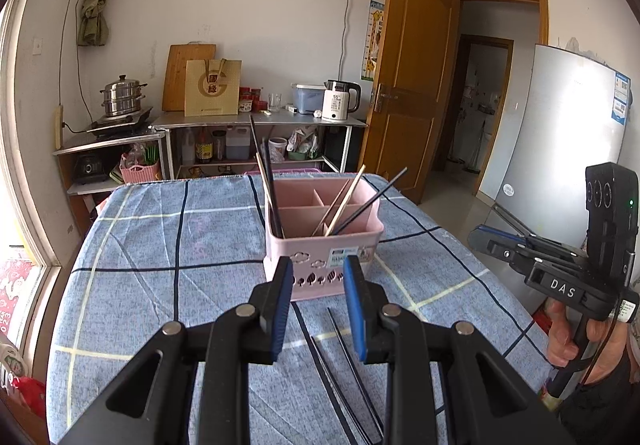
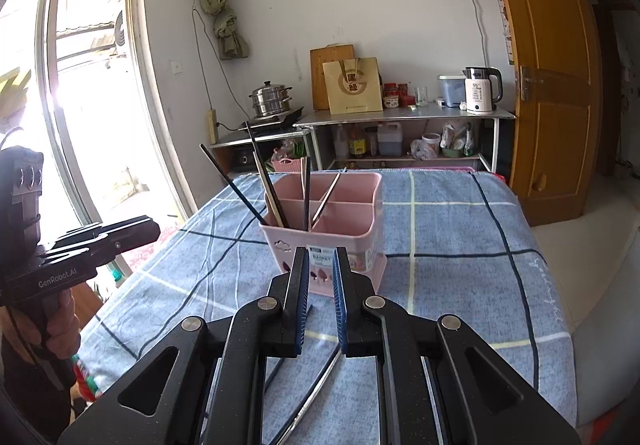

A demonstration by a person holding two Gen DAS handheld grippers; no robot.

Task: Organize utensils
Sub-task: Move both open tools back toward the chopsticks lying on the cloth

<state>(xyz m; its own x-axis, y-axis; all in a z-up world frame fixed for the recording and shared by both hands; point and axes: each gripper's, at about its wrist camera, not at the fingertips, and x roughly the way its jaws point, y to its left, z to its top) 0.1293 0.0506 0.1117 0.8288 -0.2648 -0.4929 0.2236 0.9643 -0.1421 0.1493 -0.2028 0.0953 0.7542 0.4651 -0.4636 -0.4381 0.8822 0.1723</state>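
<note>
Two black chopsticks (image 1: 340, 361) lie loose on my blue checked tablecloth (image 1: 160, 245), just near of the pink basket (image 1: 320, 241), which stands mid-table with several chopsticks, dark and wooden (image 1: 344, 201), leaning in its compartments. My left gripper (image 1: 318, 309) hangs above the loose pair, its blue pads parted and gripping nothing. My right gripper (image 2: 320, 301) stands to the right with only a narrow gap between its pads, nothing between them. Far behind, a white kettle (image 1: 340, 101) sits on a steel counter (image 1: 256, 119).
</note>
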